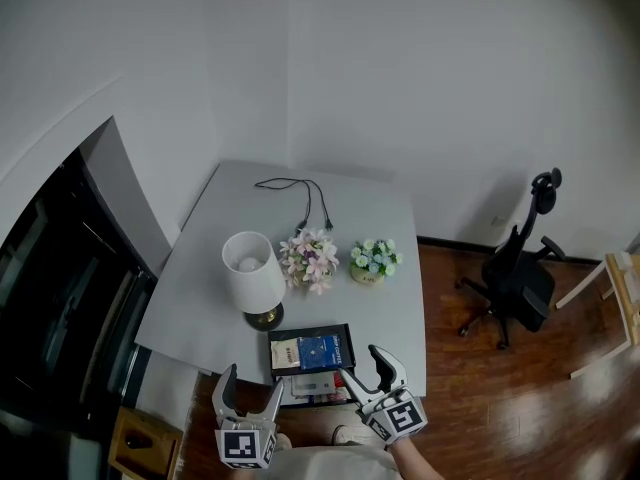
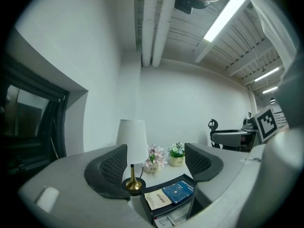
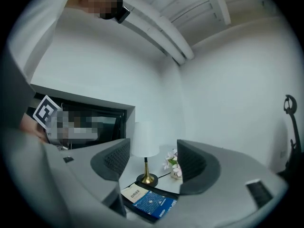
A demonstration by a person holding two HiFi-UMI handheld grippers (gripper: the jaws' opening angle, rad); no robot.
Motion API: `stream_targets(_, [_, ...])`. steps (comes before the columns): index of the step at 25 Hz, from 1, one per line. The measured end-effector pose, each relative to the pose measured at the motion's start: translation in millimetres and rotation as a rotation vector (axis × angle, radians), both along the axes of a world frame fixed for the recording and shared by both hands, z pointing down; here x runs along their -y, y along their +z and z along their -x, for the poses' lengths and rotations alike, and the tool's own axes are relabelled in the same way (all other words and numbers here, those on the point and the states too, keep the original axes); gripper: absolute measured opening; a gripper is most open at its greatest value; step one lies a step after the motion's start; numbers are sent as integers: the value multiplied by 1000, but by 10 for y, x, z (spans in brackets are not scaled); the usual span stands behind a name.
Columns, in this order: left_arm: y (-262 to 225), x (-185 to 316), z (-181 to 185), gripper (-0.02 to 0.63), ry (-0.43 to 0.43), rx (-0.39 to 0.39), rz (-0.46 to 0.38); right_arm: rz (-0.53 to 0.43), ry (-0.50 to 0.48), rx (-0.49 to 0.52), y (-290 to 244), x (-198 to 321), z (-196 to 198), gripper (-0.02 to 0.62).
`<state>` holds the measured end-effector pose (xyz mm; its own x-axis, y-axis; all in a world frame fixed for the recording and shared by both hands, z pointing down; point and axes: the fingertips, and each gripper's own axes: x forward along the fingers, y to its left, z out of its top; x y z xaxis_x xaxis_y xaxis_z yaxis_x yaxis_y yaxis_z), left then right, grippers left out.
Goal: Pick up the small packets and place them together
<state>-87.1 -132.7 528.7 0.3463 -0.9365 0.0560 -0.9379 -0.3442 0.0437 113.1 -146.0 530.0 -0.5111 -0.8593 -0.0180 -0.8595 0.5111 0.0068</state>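
Observation:
A black two-level tray [image 1: 310,330] sits at the table's near edge. On its top level lie a beige packet [image 1: 286,353] and a blue packet [image 1: 320,350], side by side and touching. More small packets [image 1: 318,386] show on the level below. My left gripper [image 1: 252,383] hovers off the table's front edge, left of the tray, open and empty. My right gripper [image 1: 365,366] hangs over the tray's near right corner, open, with nothing between its fingers. Both gripper views look level across the tray: the beige packet [image 2: 157,199] [image 3: 134,193] and the blue packet [image 2: 178,191] [image 3: 153,204] lie below the jaws.
Behind the tray stand a white lamp [image 1: 252,273] on a brass foot, a pot of pink flowers [image 1: 310,260] and a smaller flower pot [image 1: 373,260]. A black cable [image 1: 300,193] lies at the table's back. An office chair [image 1: 520,273] stands on the wooden floor to the right.

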Motion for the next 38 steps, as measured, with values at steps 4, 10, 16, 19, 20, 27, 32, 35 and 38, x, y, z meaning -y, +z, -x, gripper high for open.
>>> stream_targets(4, [17, 8, 5, 374, -7, -47, 10, 14, 8, -5, 38, 13, -52, 308])
stream_targets(10, [50, 25, 22, 371, -14, -38, 18, 24, 11, -28, 82, 21, -76, 284])
stream_targets(16, [53, 24, 38, 373, -21, -46, 15, 21, -11, -44, 93, 23, -25, 282])
stream_targets(19, [47, 30, 36, 373, -20, -39, 13, -5, -19, -64, 75, -4, -21, 278])
stream_targets(20, [47, 31, 36, 373, -19, -35, 11, -7, -17, -68, 75, -3, -25, 278])
stream_targets(27, [49, 49, -11, 373, -4, -12, 8, 13, 19, -72, 110, 60, -98, 270])
stream_targets(32, [57, 60, -21, 373, 1, -5, 9, 12, 6, -76, 122, 55, -67, 268])
stream_targets(35, [58, 78, -42, 373, 7, -5, 10, 17, 5, -76, 133, 65, -69, 269])
stream_targets(38, [61, 102, -67, 373, 13, 0, 15, 17, 7, -74, 129, 88, -86, 269])
